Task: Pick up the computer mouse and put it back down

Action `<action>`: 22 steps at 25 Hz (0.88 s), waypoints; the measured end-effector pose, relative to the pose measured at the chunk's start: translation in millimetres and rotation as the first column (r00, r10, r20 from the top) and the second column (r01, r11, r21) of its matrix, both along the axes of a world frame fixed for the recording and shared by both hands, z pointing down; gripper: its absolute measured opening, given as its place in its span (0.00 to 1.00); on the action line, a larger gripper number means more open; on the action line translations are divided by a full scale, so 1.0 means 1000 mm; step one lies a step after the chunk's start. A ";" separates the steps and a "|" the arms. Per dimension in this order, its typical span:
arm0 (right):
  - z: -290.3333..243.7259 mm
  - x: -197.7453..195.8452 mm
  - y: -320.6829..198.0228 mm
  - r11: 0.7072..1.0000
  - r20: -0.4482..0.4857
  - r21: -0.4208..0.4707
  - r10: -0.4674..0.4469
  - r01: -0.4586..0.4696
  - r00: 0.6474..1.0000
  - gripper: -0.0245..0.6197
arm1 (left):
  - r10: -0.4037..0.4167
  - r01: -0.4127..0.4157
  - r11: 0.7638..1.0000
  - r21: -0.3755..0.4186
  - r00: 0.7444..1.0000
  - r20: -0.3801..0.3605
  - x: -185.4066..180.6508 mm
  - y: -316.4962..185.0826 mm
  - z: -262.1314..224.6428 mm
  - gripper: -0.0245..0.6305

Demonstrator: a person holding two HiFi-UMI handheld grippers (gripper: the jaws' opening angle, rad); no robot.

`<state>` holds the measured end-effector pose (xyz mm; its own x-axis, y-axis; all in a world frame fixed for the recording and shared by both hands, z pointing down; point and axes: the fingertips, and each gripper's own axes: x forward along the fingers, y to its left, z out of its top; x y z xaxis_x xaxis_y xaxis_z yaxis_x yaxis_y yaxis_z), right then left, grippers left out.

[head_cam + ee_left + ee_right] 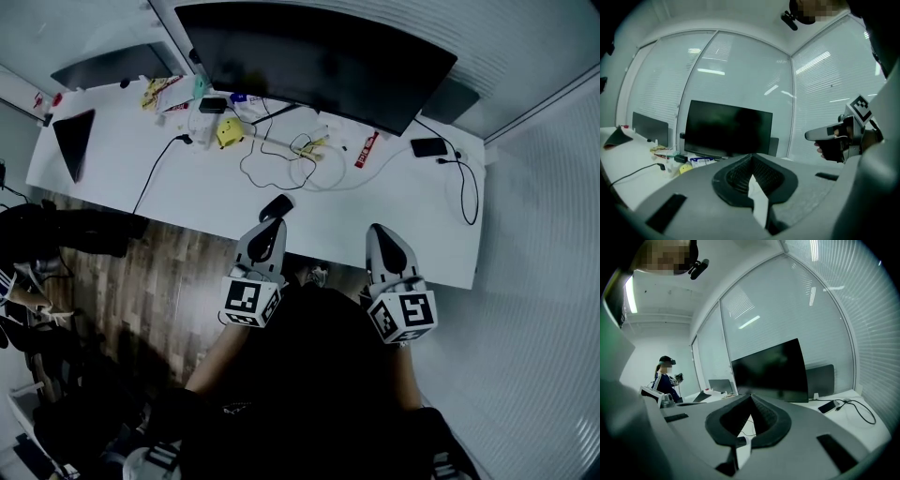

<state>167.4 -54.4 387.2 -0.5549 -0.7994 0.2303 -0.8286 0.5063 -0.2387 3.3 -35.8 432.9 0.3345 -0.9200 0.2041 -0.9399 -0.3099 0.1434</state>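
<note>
Mouse (276, 206) lies on the white bench (216, 202), just beyond the tip of the left hand-held gripper (276, 225), whose jaws are pressed together on nothing. The right hand-held gripper (379, 231) is likewise closed and empty. I'd guess the lift is either finished or not begun. Cables (281, 164), a phone (428, 147) and a dark monitor (309, 56) share the bench, with wood floor (141, 291) below and blind-covered glass walls (740, 75) around.
</note>
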 end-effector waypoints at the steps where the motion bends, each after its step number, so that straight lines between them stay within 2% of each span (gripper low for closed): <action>1: -0.005 0.002 -0.003 1.000 0.004 0.012 0.003 -0.003 1.000 0.04 | 0.002 -0.003 1.000 0.029 1.000 0.016 0.002 -0.002 -0.011 0.05; 4: -0.023 0.009 -0.014 0.998 0.022 0.054 0.017 -0.018 1.000 0.04 | 0.013 -0.023 0.992 0.126 0.996 0.083 0.010 -0.006 -0.045 0.05; 7: -0.046 0.012 -0.020 0.994 0.032 0.111 0.010 -0.013 0.999 0.04 | 0.010 -0.025 0.981 0.192 0.997 0.077 0.015 -0.009 -0.077 0.05; 14: -0.096 0.012 -0.024 0.972 0.046 0.234 -0.026 0.015 0.999 0.04 | 0.010 -0.019 0.967 0.254 0.999 0.040 0.010 -0.012 -0.119 0.05; 18: -0.103 0.015 -0.025 0.968 0.049 0.250 -0.028 0.015 0.998 0.04 | -0.011 0.002 0.957 0.289 1.000 0.028 0.007 -0.014 -0.135 0.05; 22: -0.104 0.024 -0.029 0.966 0.043 0.257 -0.010 -0.002 0.999 0.04 | -0.001 -0.015 0.956 0.291 0.999 0.055 0.009 -0.013 -0.136 0.05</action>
